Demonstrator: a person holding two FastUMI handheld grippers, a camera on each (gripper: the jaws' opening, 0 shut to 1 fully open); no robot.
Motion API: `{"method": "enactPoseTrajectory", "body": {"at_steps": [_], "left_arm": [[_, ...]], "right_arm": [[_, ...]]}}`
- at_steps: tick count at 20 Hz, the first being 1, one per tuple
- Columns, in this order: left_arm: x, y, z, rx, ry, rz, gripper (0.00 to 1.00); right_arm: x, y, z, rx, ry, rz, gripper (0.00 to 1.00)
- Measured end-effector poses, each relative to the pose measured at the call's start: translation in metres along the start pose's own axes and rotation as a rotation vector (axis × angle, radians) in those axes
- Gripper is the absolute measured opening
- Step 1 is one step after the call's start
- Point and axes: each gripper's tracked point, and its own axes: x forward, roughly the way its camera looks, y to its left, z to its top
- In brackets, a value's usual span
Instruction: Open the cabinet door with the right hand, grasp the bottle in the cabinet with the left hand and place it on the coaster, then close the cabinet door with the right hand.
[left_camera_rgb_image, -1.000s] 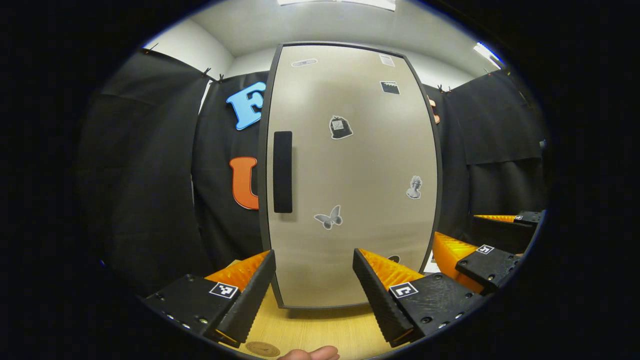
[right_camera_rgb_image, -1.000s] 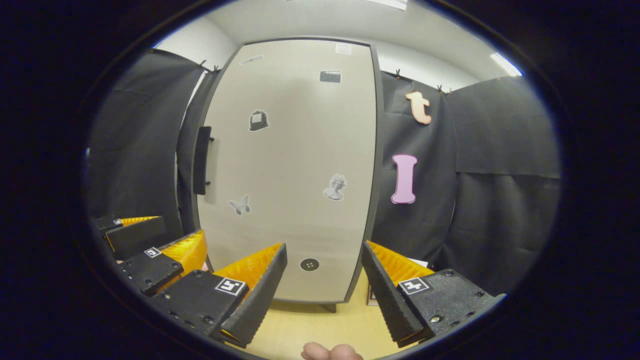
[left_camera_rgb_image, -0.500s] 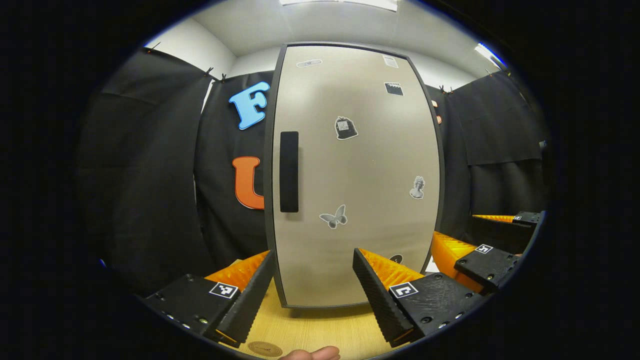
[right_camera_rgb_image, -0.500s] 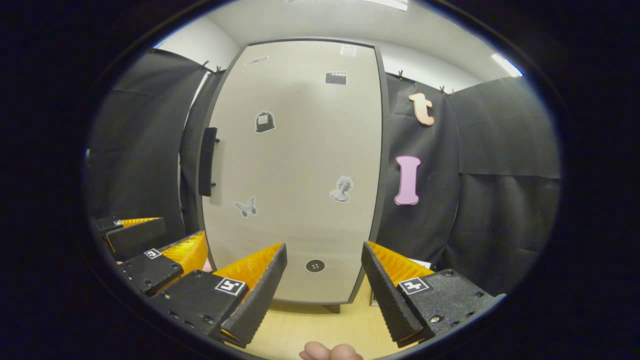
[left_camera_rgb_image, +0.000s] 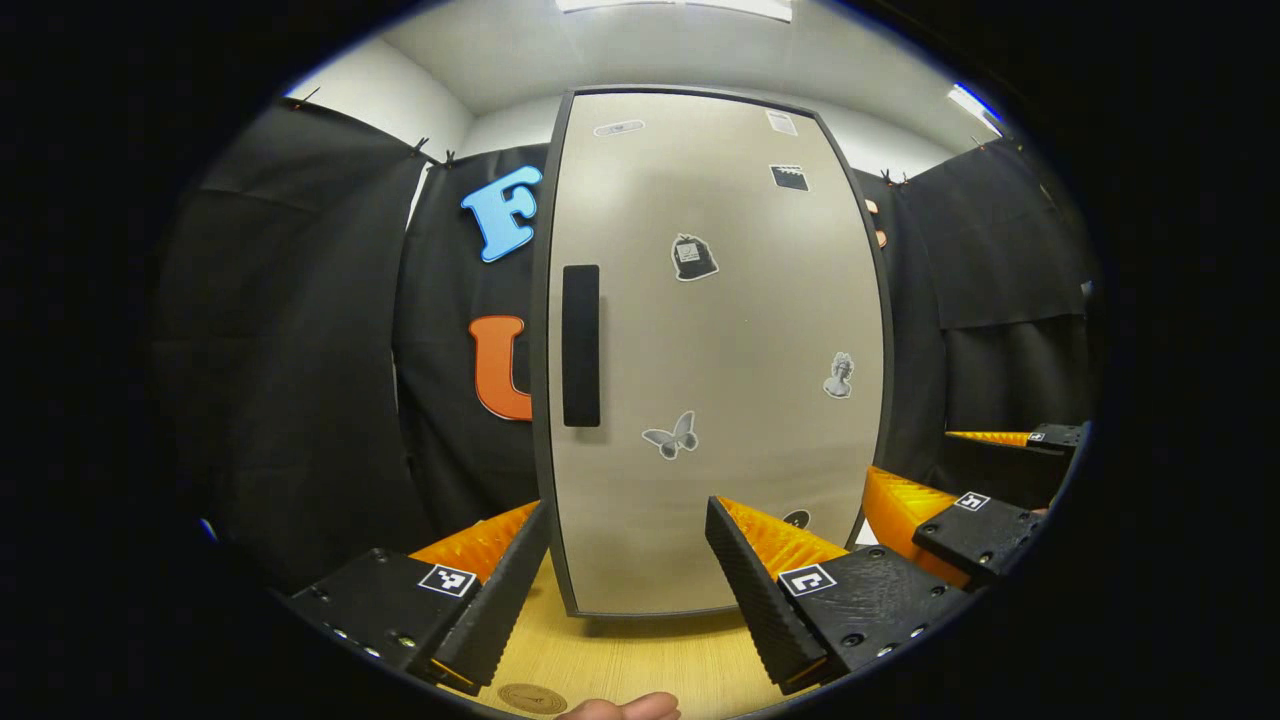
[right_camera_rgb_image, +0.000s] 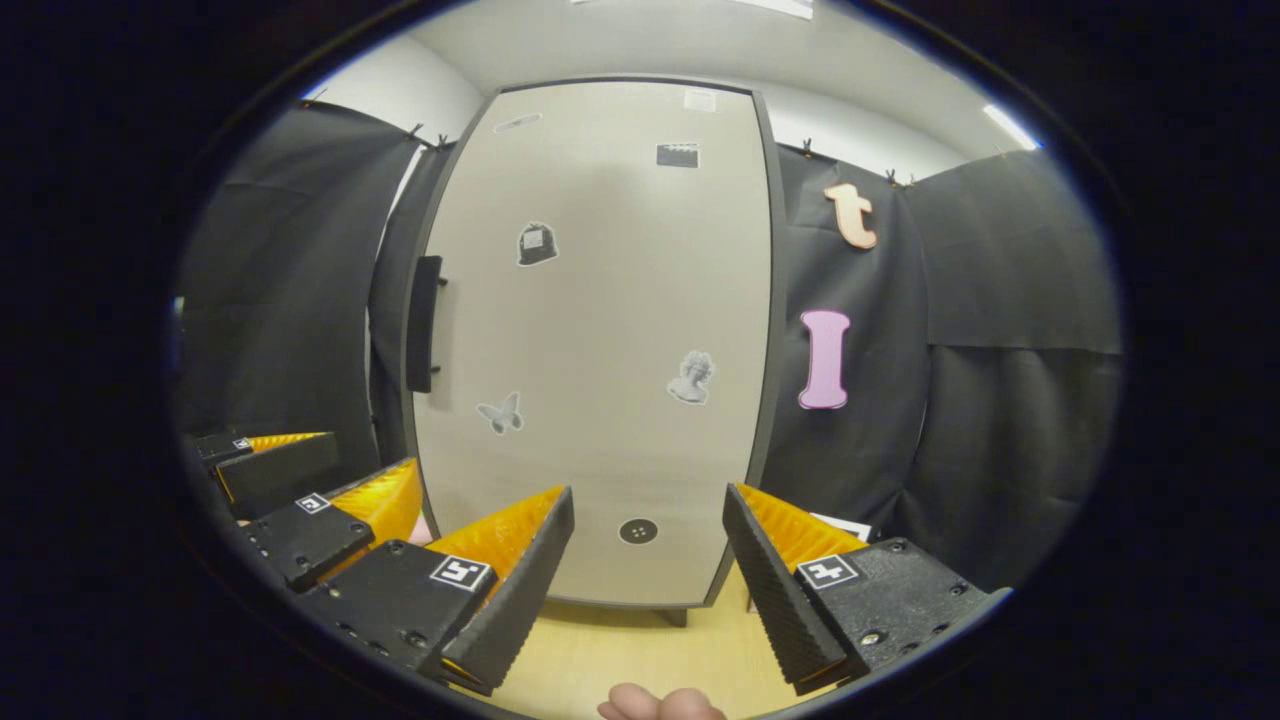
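Two grippers wait in front of a big cabinet (left_camera_rgb_image: 715, 350), and its door (right_camera_rgb_image: 600, 340) is closed. The cabinet stands on a wood table (left_camera_rgb_image: 640, 665). A dark handle (left_camera_rgb_image: 581, 345) runs up and down by the door's left edge. Small stickers dot the door, like a butterfly (left_camera_rgb_image: 670, 437). The left gripper (left_camera_rgb_image: 628, 585) has its fingers spread wide and holds nothing. The right gripper (right_camera_rgb_image: 648, 580) is spread wide too, with nothing in it. A round coaster (left_camera_rgb_image: 532, 698) lies flat on the table, low by the left gripper.
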Motion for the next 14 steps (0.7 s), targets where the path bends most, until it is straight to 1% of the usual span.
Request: {"method": "enactPoseTrajectory", "body": {"at_steps": [4, 6, 7, 9, 12, 14], "left_arm": [[-0.002, 0.006, -0.001, -0.002, 0.003, 0.017, 0.94], [0.002, 0.010, 0.004, 0.010, -0.017, 0.020, 0.94], [0.003, 0.015, 0.004, 0.022, -0.018, 0.033, 0.94], [0.002, 0.020, 0.004, 0.014, -0.017, 0.051, 0.94], [-0.006, 0.025, 0.006, -0.017, -0.017, 0.067, 0.94], [-0.013, 0.026, 0.005, -0.019, -0.015, 0.069, 0.94]], "right_arm": [[0.007, -0.011, 0.002, 0.025, -0.003, -0.011, 0.99], [0.014, -0.014, 0.002, 0.036, 0.003, -0.016, 0.99], [0.016, -0.015, 0.002, 0.038, 0.004, -0.014, 0.99], [0.020, -0.017, 0.006, 0.042, -0.004, -0.017, 0.99], [0.029, -0.013, 0.012, 0.046, -0.009, 0.001, 0.99], [0.036, -0.006, 0.022, 0.045, -0.028, 0.024, 0.98]]}}
